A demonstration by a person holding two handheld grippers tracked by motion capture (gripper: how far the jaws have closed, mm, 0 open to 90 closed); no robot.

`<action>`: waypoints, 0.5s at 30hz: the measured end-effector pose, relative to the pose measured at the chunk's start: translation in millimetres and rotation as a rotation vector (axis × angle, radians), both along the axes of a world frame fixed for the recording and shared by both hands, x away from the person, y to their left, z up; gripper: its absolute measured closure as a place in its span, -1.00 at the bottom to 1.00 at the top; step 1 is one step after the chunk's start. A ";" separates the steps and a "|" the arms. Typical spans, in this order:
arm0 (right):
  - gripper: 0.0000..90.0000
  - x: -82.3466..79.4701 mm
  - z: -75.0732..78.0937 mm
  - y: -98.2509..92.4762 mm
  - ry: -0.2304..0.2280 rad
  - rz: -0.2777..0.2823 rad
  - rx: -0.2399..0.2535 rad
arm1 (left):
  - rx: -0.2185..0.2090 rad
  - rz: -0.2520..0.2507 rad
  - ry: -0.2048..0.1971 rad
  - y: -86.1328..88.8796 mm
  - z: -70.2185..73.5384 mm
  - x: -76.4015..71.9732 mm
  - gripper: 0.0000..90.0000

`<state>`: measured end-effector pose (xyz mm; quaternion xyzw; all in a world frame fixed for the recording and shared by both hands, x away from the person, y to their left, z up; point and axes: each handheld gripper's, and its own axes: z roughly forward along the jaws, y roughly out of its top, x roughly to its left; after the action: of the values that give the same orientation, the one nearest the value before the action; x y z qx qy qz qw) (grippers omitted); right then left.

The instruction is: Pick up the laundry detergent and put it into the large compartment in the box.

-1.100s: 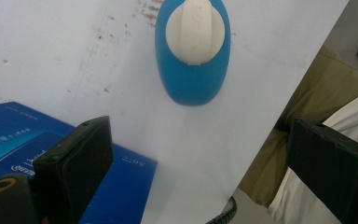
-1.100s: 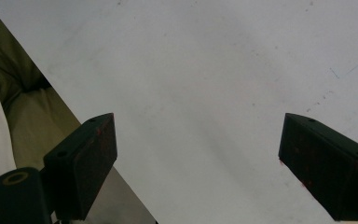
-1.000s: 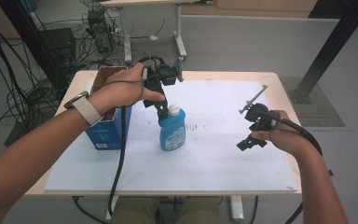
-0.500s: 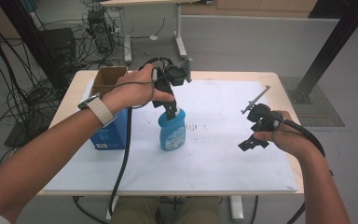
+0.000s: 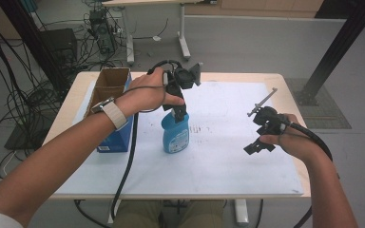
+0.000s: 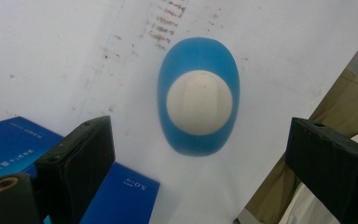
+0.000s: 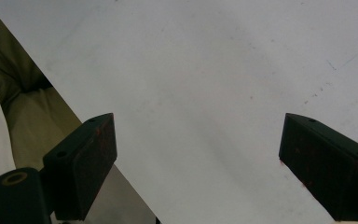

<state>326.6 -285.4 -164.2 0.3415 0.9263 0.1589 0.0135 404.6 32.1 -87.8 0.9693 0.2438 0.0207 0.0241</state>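
Currently, biggest first: table point(image 5: 285, 85) with a light wood top, mostly covered by a white sheet point(image 5: 228, 156) carrying faint smudges near its middle.

Open brown cardboard box point(image 5: 108, 83) sits at the table's left end, far side. Blue box point(image 5: 119, 135) with white print stands just in front of it, near the left edge of the sheet; the left forearm crosses over it in the high view.

Blue bottle point(image 5: 175, 133) with a white cap stands upright on the sheet, just right of the blue box, left of centre. In the left gripper view it is seen straight from above: blue oval shoulder point(image 6: 198, 95), round white cap in the middle, sheet all round it.

Left hand-held gripper point(image 5: 179, 113) is directly over the bottle, pointing down, tips at cap level in the high view. Jaws spread wide in its own view, one either side of the bottle, neither touching it. Nothing pinched.

Right hand-held gripper point(image 5: 255, 147) is well apart on the right side of the sheet, held low over bare sheet near the table's near edge. Its jaws are spread wide too, nothing between them.
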 end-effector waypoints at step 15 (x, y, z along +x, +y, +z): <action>-0.75 -1.3 0.2 0.2 -0.002 0.001 0.001 | 0.007 0.020 -0.003 -7.7 -8.0 2.5 -0.80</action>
<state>325.3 -285.2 -164.0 0.3408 0.9263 0.1598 0.0139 407.1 24.4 -95.9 0.9669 0.2532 0.0234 0.0208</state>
